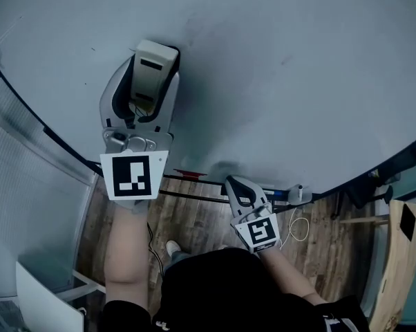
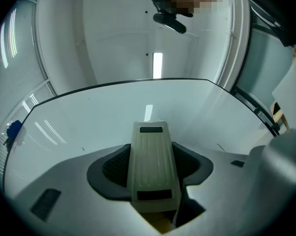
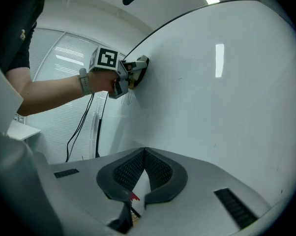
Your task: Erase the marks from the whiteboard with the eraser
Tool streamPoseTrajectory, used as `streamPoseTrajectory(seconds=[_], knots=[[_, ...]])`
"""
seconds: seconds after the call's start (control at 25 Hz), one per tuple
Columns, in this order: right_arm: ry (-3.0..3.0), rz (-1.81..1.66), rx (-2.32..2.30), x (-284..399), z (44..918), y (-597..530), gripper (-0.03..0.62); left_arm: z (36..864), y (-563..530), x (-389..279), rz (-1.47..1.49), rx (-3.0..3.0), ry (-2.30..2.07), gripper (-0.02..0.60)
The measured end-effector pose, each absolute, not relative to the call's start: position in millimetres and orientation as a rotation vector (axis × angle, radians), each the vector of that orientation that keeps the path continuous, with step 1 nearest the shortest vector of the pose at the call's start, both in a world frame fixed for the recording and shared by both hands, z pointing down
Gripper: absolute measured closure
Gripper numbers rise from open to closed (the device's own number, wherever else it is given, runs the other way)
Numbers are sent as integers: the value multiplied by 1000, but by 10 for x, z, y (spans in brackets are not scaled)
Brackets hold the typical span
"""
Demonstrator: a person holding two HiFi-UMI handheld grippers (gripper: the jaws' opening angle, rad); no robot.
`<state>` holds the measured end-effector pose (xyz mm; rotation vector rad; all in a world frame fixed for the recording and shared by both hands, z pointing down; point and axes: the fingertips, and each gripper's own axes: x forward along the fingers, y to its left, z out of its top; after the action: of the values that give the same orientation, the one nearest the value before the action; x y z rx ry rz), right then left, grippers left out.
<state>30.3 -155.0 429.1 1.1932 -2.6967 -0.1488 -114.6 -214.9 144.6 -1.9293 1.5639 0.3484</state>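
Your left gripper (image 1: pixel 146 92) is clamped on the eraser (image 2: pixel 153 166), with its far end against the whiteboard (image 1: pixel 284 81), likely so it can wipe (only faint specks show nearby). Your right gripper (image 1: pixel 240 189) hangs by the board's lower edge, jaws together on nothing, out of the way.

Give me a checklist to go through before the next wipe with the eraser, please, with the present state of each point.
1. Eraser held firmly: ok, the left gripper has its jaws shut on its sides.
2. Eraser on the whiteboard: ok, it seems pressed against the surface in the right gripper view.
3. Something left to wipe: cannot tell, the whiteboard looks nearly clean from here.
4. Right gripper out of the way: ok, it is low by the whiteboard's lower edge, jaws together, holding nothing.
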Motion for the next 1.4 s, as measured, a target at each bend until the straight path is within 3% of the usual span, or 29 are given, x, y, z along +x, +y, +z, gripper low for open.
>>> streamPoseTrajectory(seconds=[0.16,0.32,0.88,1.4], knots=[[-2670,-150,1196,122,4361,-1464,566,1908,-2152,-1205,270,-1971,1567,314],[-2642,-107,1205,-29,4481,-1377,566,2456,-2188,-1253,-9,-1944,1500,314],[-2569,-33,1256,-374,4712,-1128,565,3815,-2245,-1725,-137,-2110,1641,314],[-2527,-1,1397,-274,4715,-1047,565,3419,-2202,-1494,-97,-2083,1564,314]])
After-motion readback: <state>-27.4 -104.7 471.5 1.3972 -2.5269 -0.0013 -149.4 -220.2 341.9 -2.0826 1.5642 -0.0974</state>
